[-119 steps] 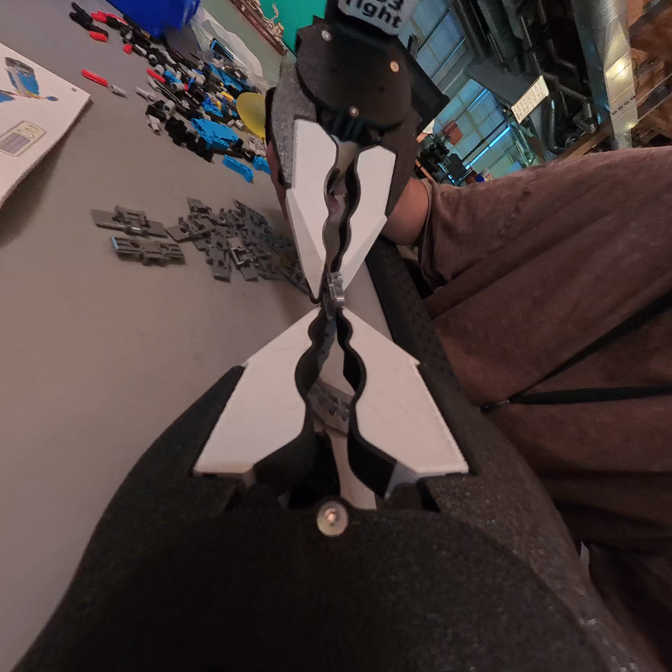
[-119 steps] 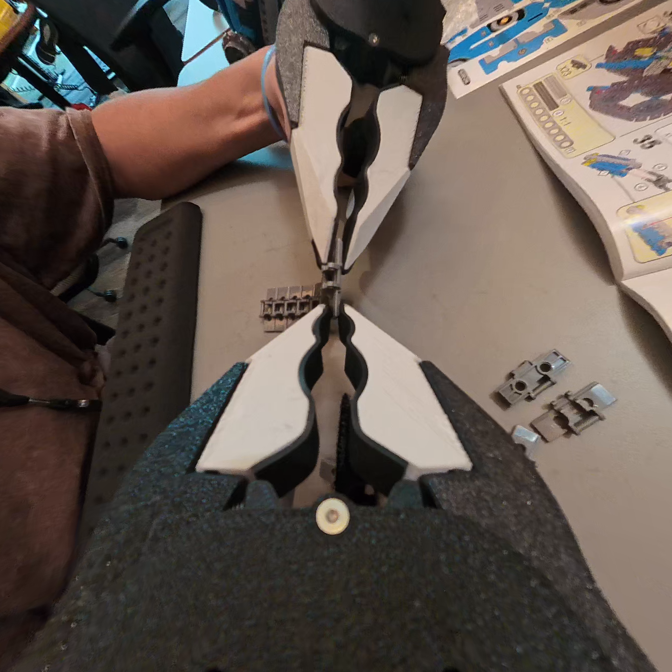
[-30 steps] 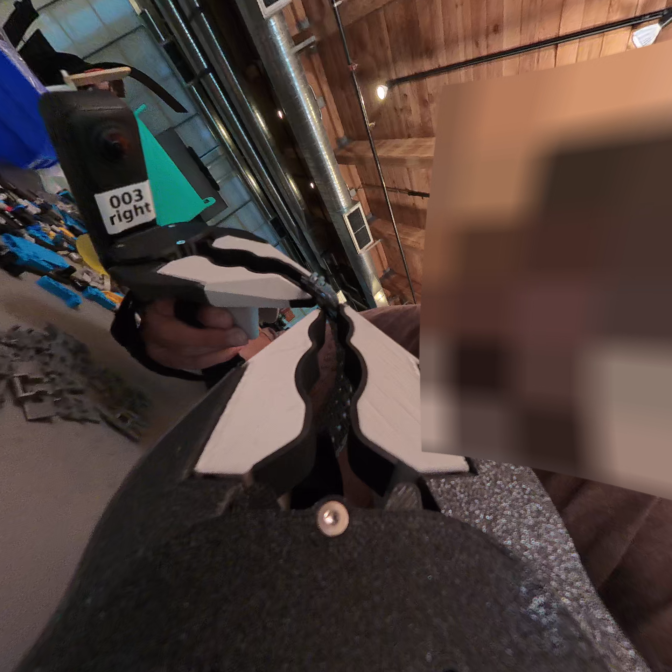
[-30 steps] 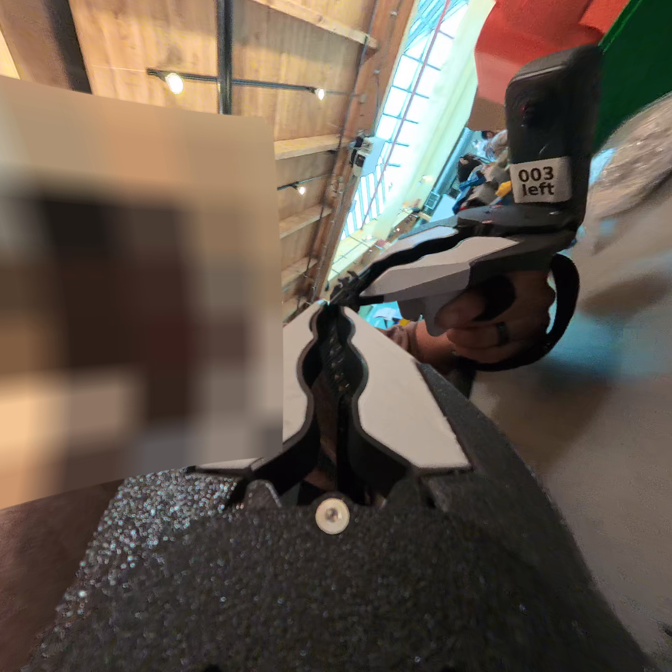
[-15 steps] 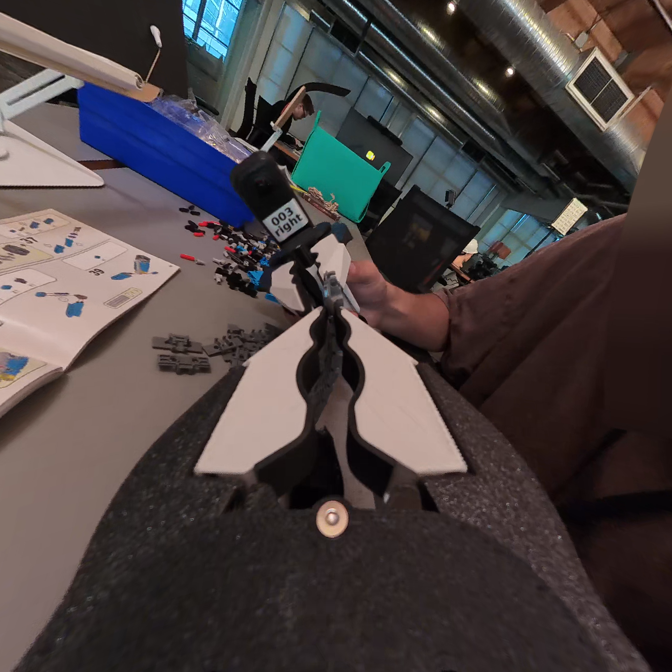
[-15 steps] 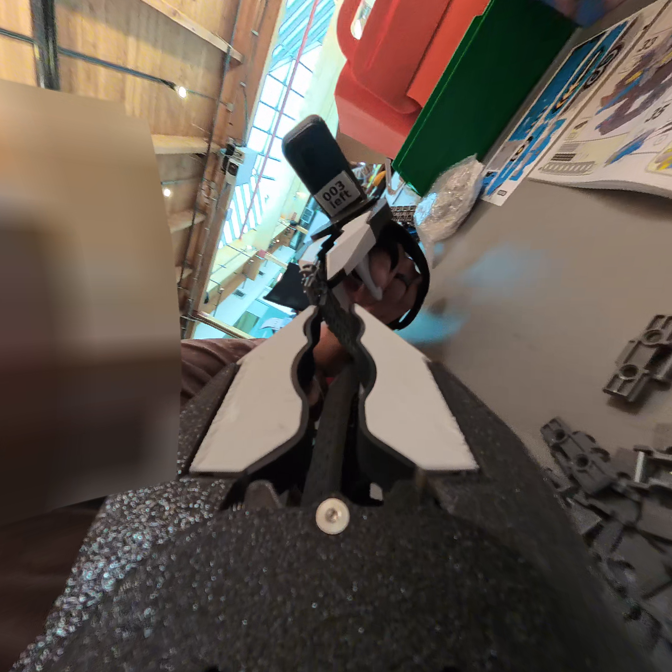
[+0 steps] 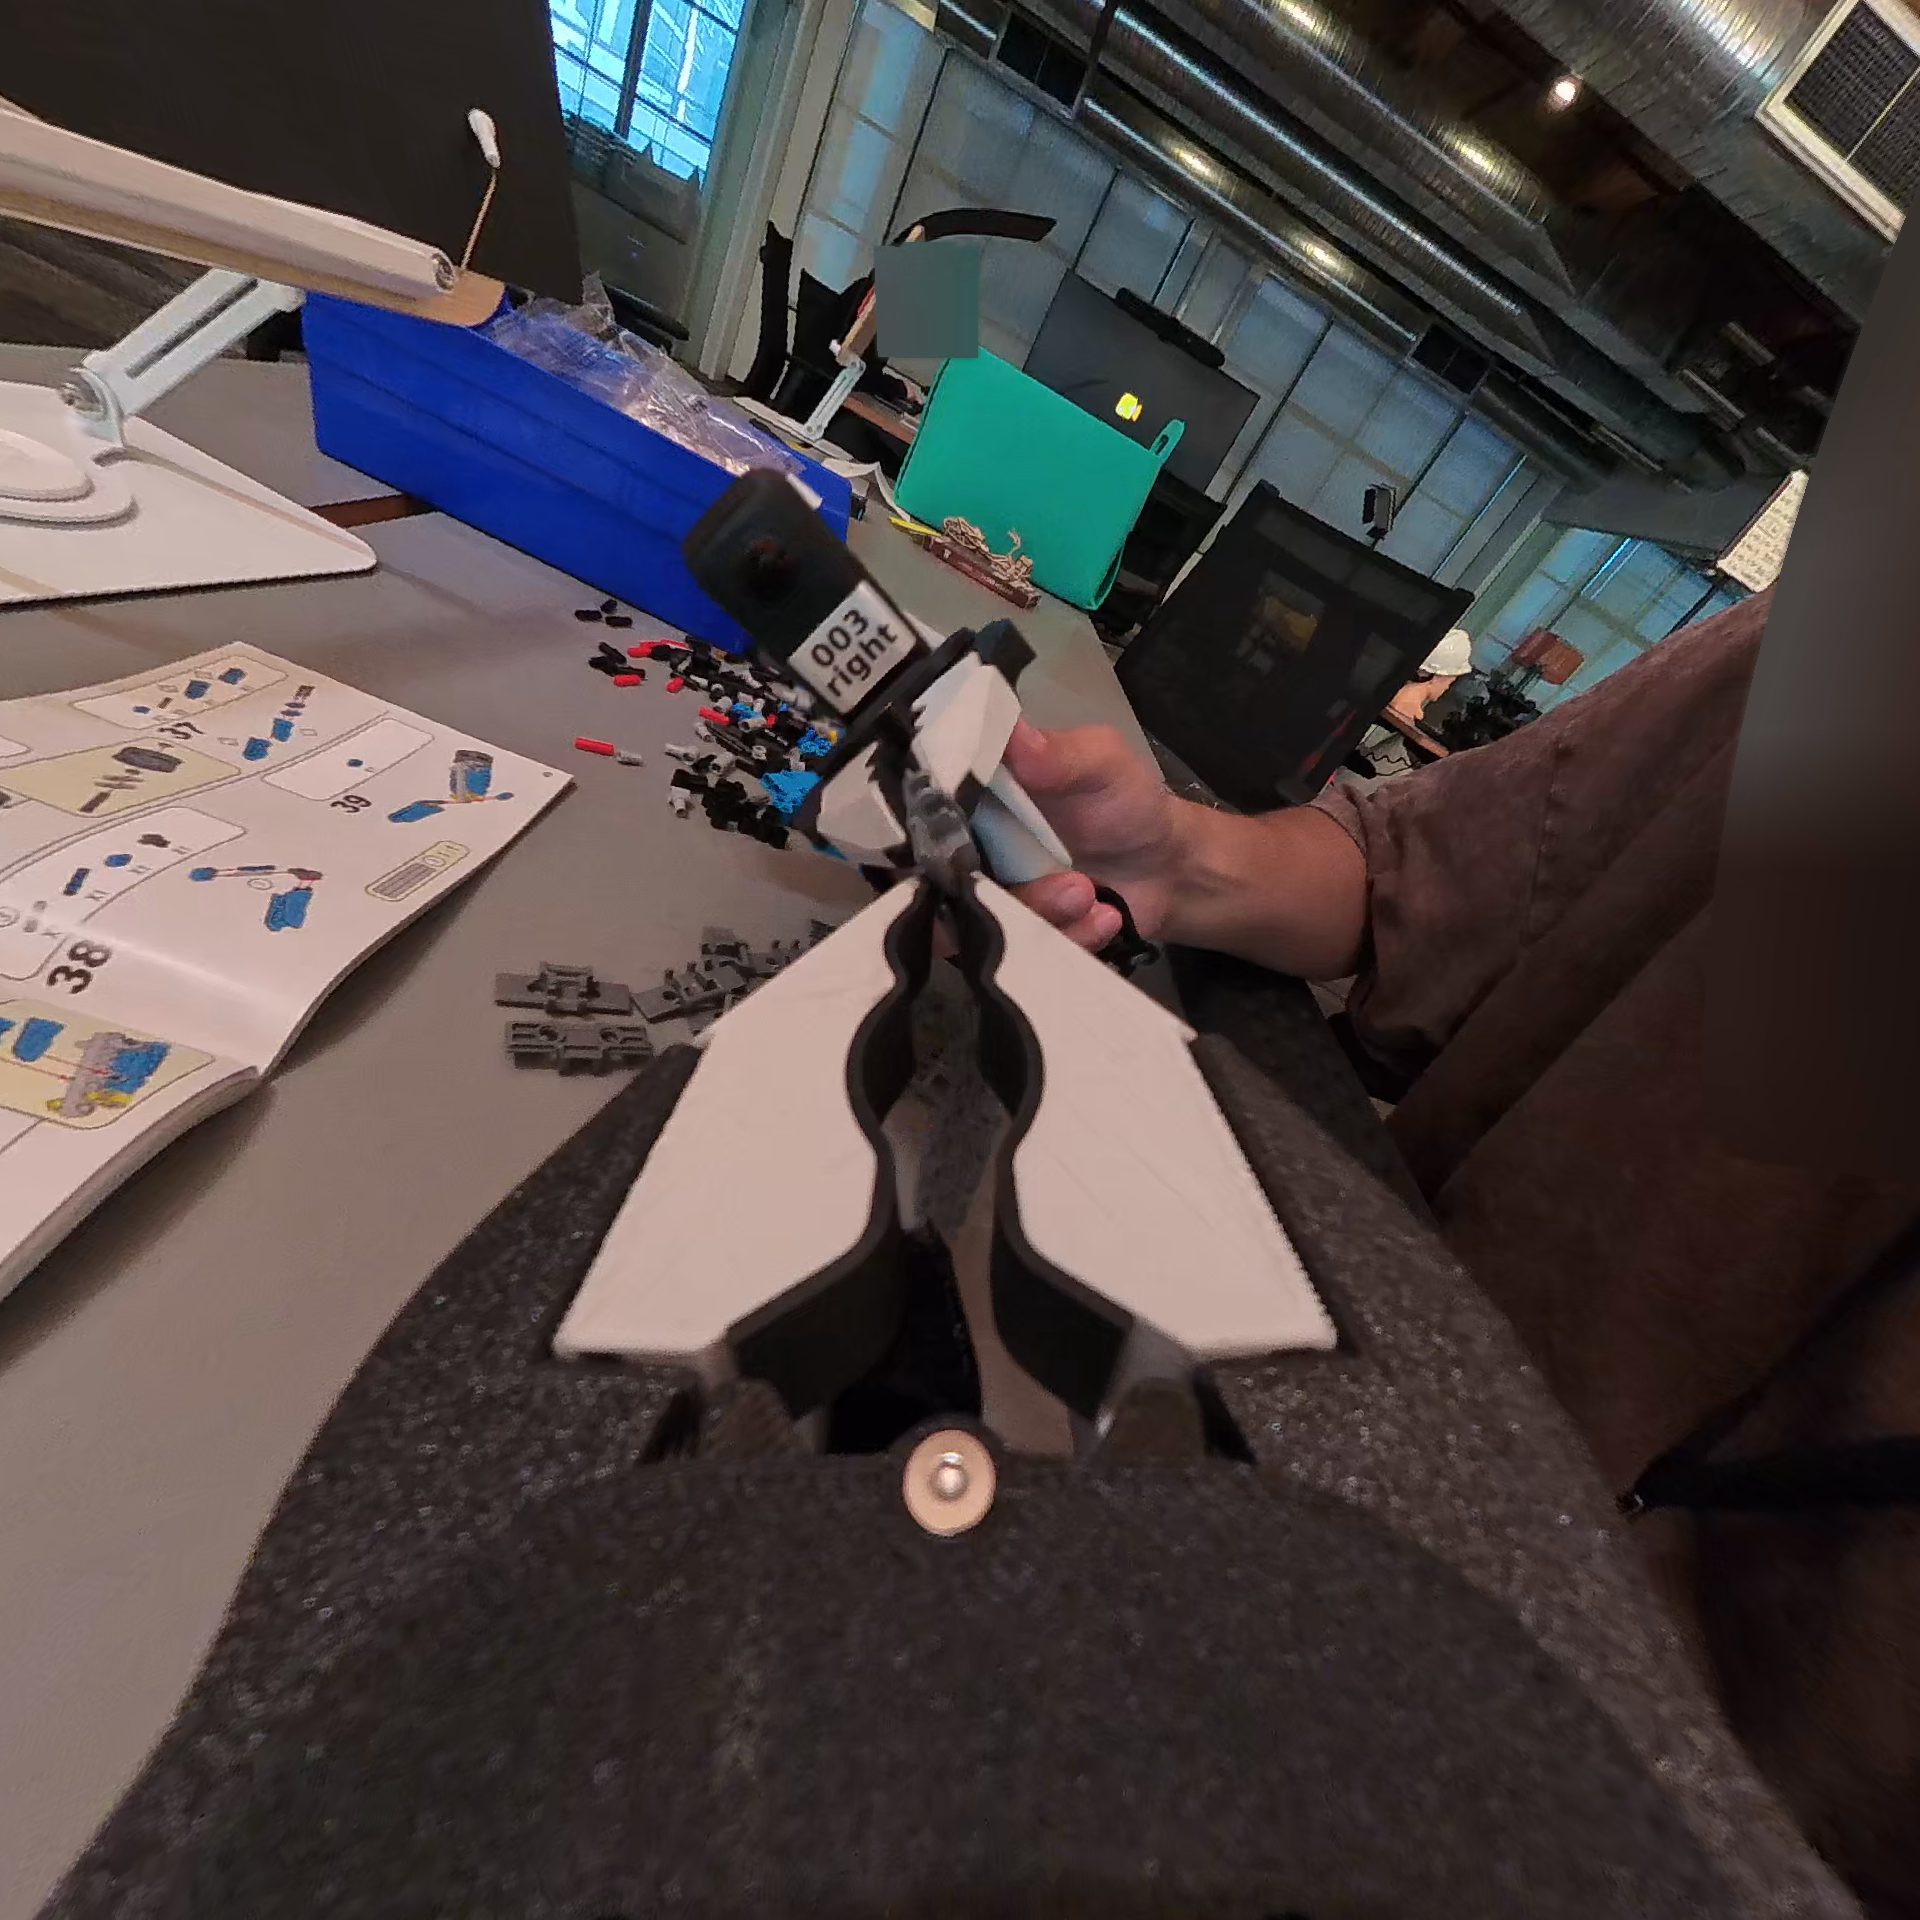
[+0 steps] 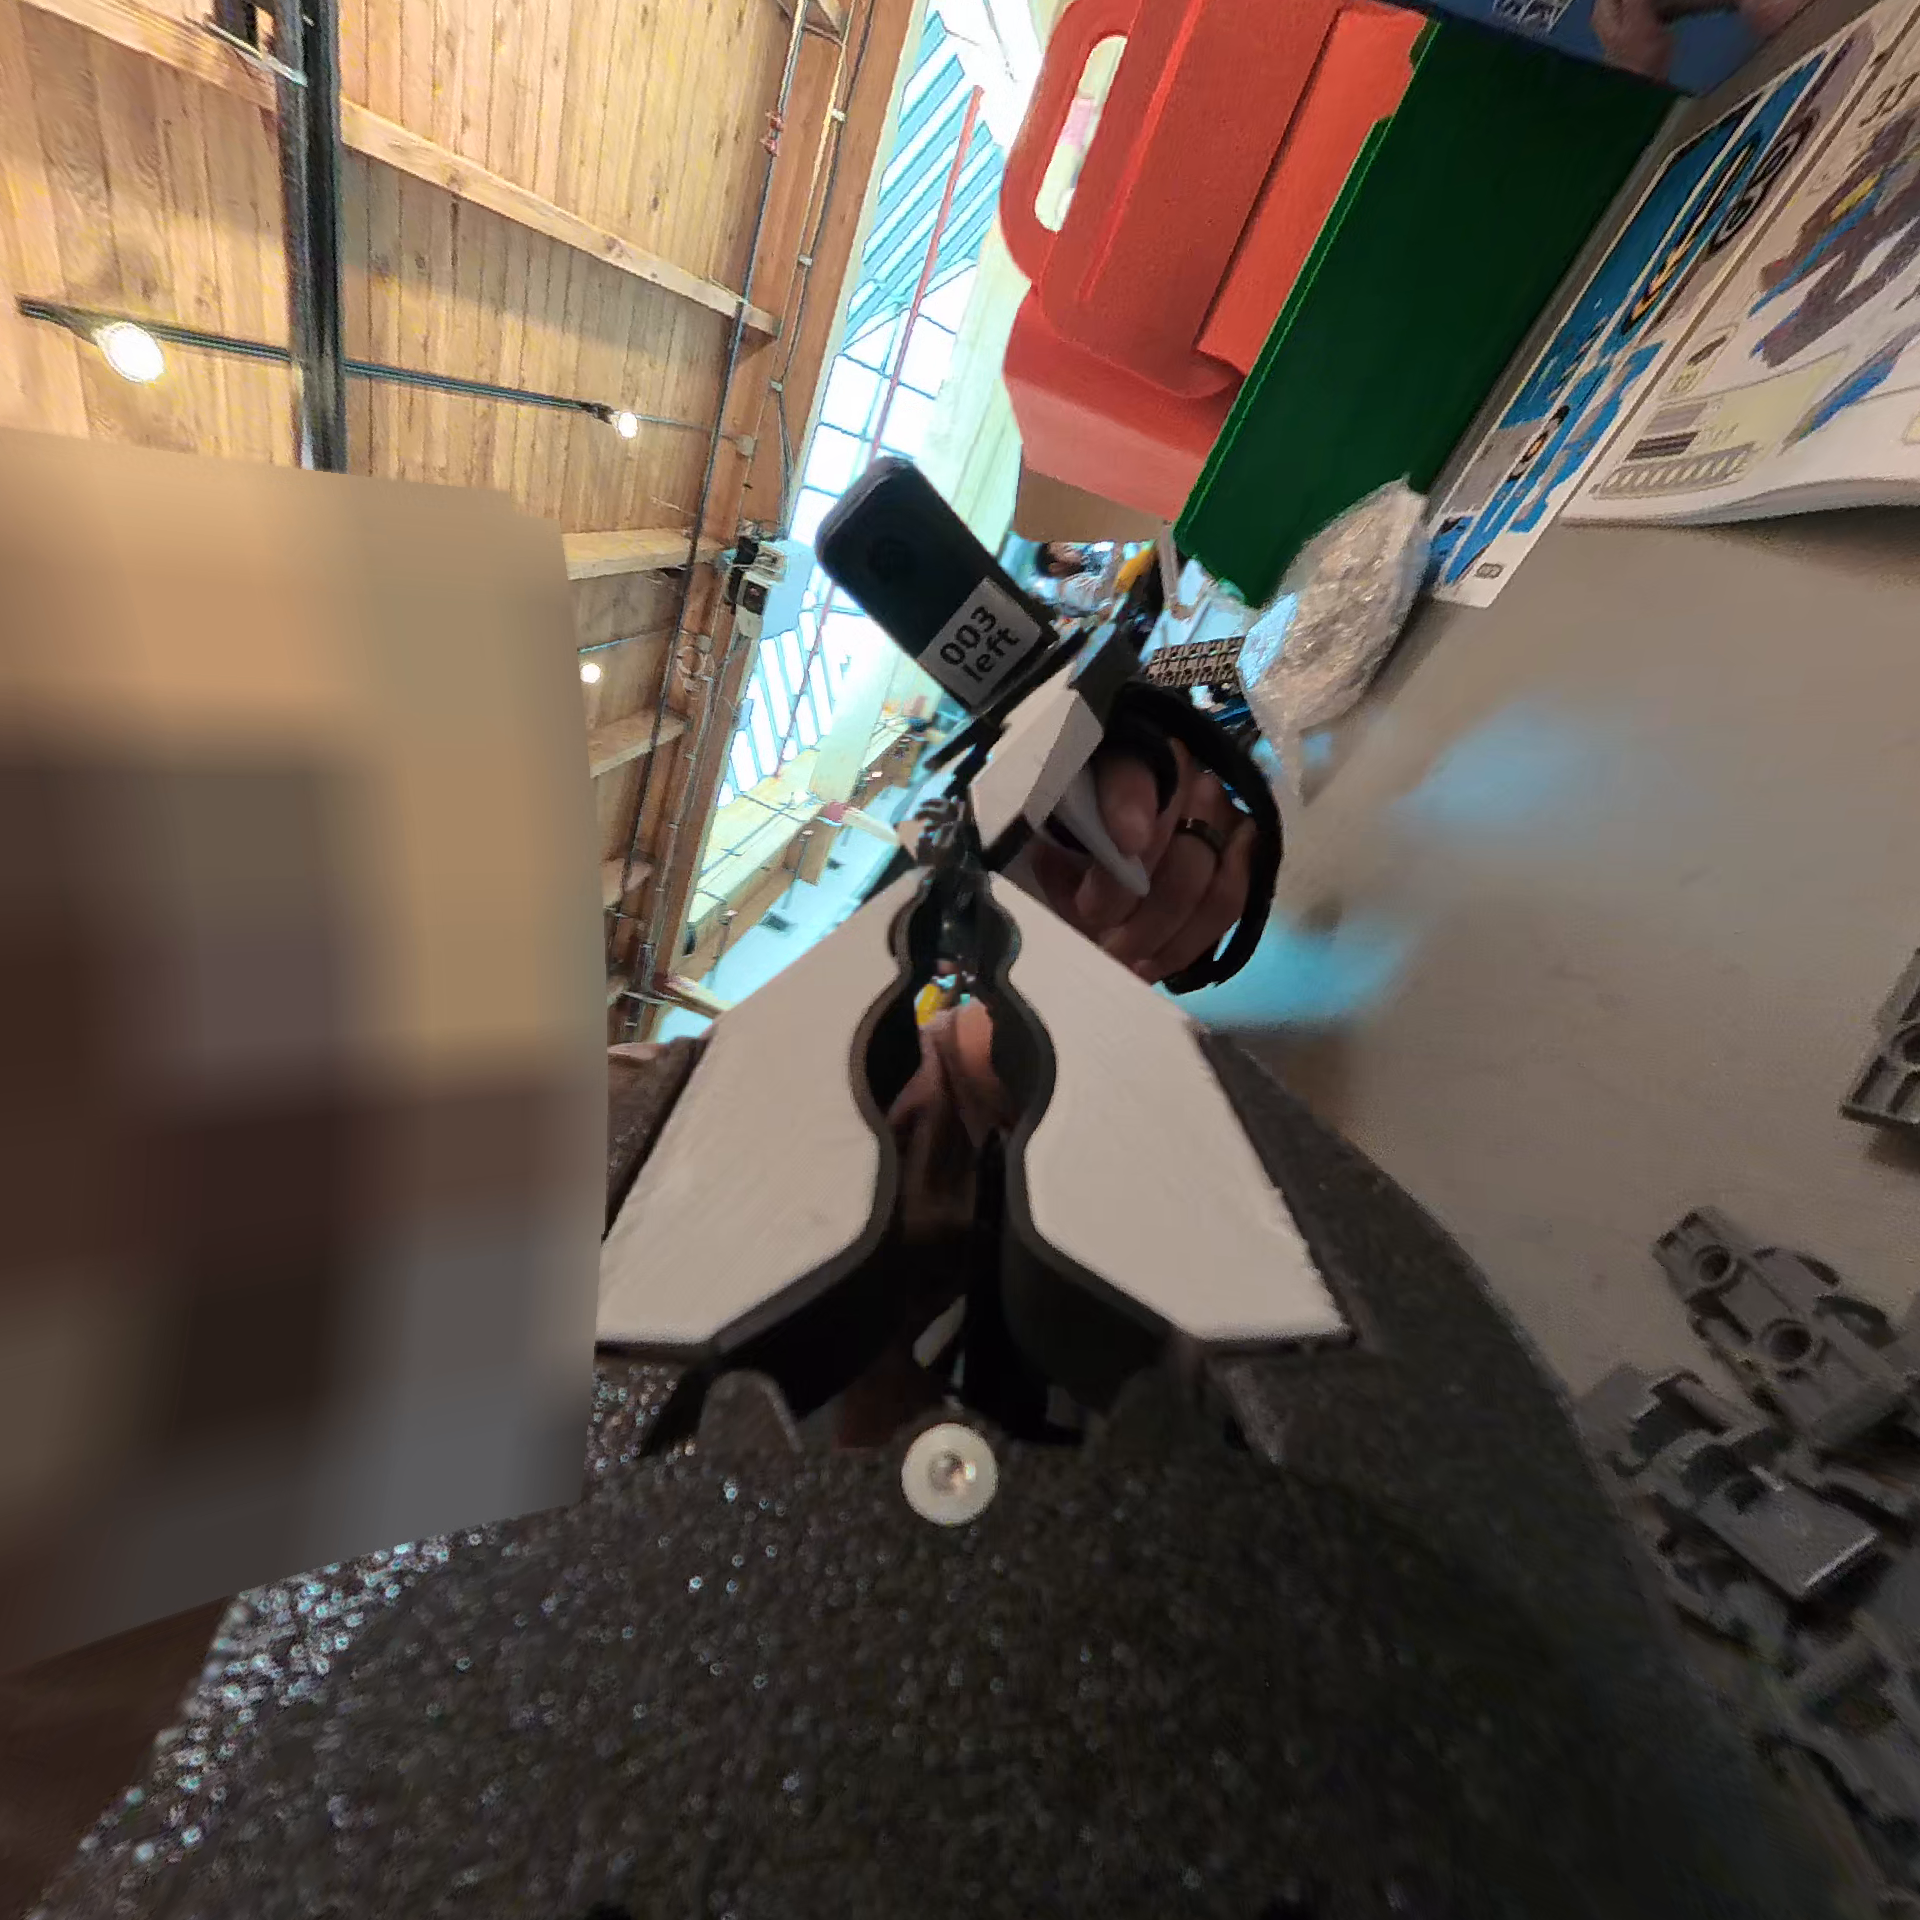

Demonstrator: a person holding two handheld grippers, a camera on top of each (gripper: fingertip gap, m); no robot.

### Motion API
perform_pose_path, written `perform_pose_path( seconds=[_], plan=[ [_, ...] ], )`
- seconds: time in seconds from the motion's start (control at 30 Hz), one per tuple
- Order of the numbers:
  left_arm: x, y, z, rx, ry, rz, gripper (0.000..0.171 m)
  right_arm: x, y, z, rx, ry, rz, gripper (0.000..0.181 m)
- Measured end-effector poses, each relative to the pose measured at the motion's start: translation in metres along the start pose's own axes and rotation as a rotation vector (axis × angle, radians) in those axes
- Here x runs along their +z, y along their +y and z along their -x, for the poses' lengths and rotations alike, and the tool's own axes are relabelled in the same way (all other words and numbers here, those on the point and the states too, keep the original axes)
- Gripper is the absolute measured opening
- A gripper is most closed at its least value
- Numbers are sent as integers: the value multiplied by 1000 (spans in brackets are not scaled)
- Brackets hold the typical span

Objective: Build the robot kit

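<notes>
We hold both grippers tip to tip above the grey table: left gripper and right gripper each clenched on one small grey linked piece (loose grey links lie below).

From my station I see a big hall, like a workshop. The worktop is grey and matte. Behind it stands a wall of tall glass panels in grey frames, and through a window at the far left comes blue daylight. Under the dark ceiling run round metal ducts with a vent grille, and small lamps shine there. A black monitor and a dark chair stand farther back. In the right wrist view the ceiling is of wooden planks with beams, a black rail carries spot lights, and a large bright window gives strong light.
</notes>
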State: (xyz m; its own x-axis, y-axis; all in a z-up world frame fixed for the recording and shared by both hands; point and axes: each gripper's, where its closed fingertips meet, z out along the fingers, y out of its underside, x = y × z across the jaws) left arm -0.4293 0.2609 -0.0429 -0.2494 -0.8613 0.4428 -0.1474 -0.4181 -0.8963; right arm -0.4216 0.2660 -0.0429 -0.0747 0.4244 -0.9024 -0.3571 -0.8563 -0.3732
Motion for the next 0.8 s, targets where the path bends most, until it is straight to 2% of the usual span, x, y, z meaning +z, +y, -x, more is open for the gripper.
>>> perform_pose_path(
  seconds=[0.03,0.2,0.3,0.43,0.6,0.8],
  plan=[
    [1,1,0,4,-1,5,4,-1,0,-1,-26,23,4,4],
    [2,1,1,-131,63,-25,5,-2,-1,-1,-201,136,46,3],
    [0,-2,3,-284,134,-55,22,-6,-4,-5,-262,196,41,1],
    [-5,-5,14,-497,208,-111,28,-9,-9,-3,-503,317,63,1],
    [-3,-1,6,-571,307,-109,22,-4,-3,5,-675,375,98,2],
    [0,3,1,-563,303,-79,4,0,3,2,-694,382,134,3]
  ],
)
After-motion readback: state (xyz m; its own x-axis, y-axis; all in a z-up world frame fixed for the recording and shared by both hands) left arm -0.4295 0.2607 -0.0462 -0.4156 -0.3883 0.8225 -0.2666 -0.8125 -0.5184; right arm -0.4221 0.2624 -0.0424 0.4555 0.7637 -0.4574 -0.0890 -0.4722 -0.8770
